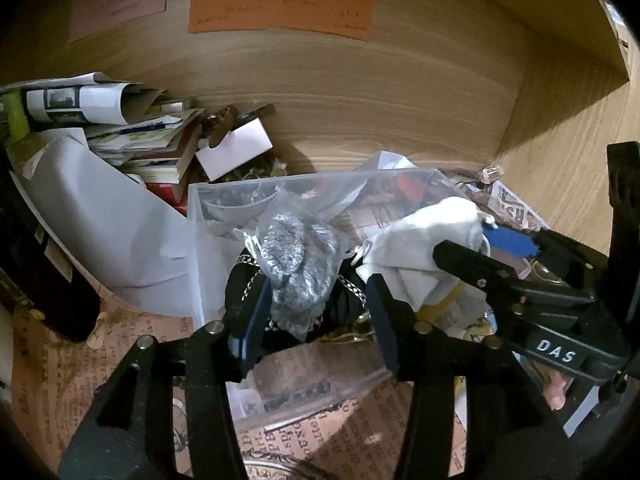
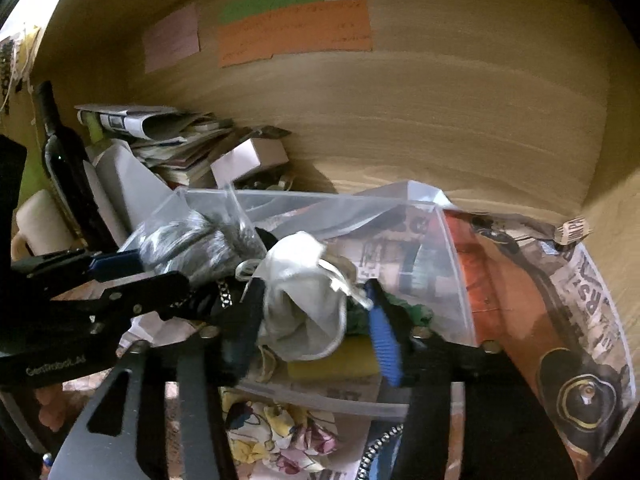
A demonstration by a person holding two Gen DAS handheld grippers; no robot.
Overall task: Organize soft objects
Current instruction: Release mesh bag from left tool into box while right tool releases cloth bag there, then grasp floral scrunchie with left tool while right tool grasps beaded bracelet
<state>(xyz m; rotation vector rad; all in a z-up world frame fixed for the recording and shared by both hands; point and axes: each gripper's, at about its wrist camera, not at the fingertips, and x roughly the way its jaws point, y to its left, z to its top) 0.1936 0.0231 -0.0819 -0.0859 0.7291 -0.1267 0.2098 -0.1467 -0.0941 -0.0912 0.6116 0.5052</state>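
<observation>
My left gripper (image 1: 316,312) is shut on a clear bag of grey knit fabric (image 1: 298,258) and holds it over a clear plastic bin (image 1: 200,216). It also shows in the right wrist view (image 2: 192,240). My right gripper (image 2: 316,320) is shut on a white cloth pouch with a drawstring (image 2: 304,300), seen from the left wrist view too (image 1: 424,232). Black fabric with white trim (image 1: 348,292), a yellow sponge (image 2: 336,360) and green cloth (image 2: 416,312) lie in the bin below.
A wooden back wall (image 1: 360,92) carries orange (image 1: 280,8), green and pink paper notes. Stacked papers and books (image 1: 132,136), a white box (image 1: 236,148) and a dark bottle (image 2: 64,160) stand at the left. Printed newspaper (image 1: 340,420) lines the shelf. Floral cloth (image 2: 276,436) lies in front.
</observation>
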